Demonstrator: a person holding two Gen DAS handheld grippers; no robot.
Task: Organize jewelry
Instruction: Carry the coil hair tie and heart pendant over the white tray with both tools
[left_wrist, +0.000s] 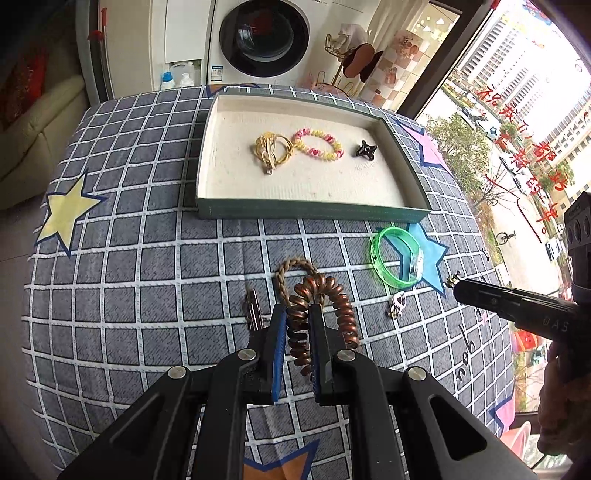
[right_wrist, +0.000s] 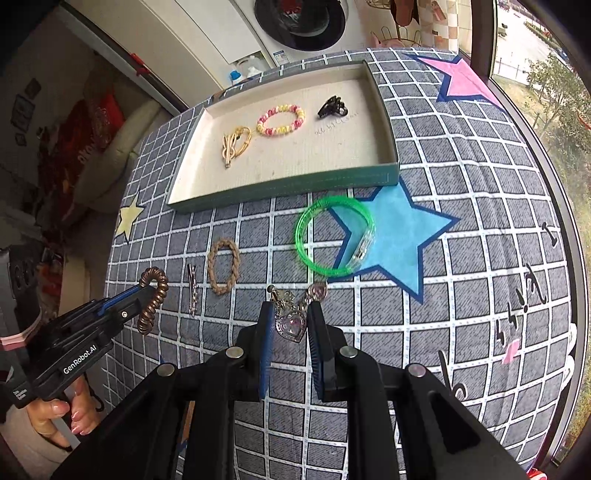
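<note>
Left wrist, coil hair tie (left_wrist: 321, 317) clamped in left gripper (left_wrist: 298, 325)

The left gripper (left_wrist: 297, 314) points steeply downward, its two black fingers with blue pads (left_wrist: 279, 332) closed on a brown spiral coil (left_wrist: 321, 310), which hangs in a loop beyond the tips. In the right wrist view the same gripper (right_wrist: 142, 295) enters from the lower left, carried by the person's left hand (right_wrist: 61, 413), whose fingers wrap the handle. The right gripper (right_wrist: 290, 314) also points steeply downward, its jaws closed on a heart-shaped pendant (right_wrist: 291, 326). In the left wrist view it (left_wrist: 456, 282) reaches in from the right edge, held by the right hand (left_wrist: 565, 398).
</note>
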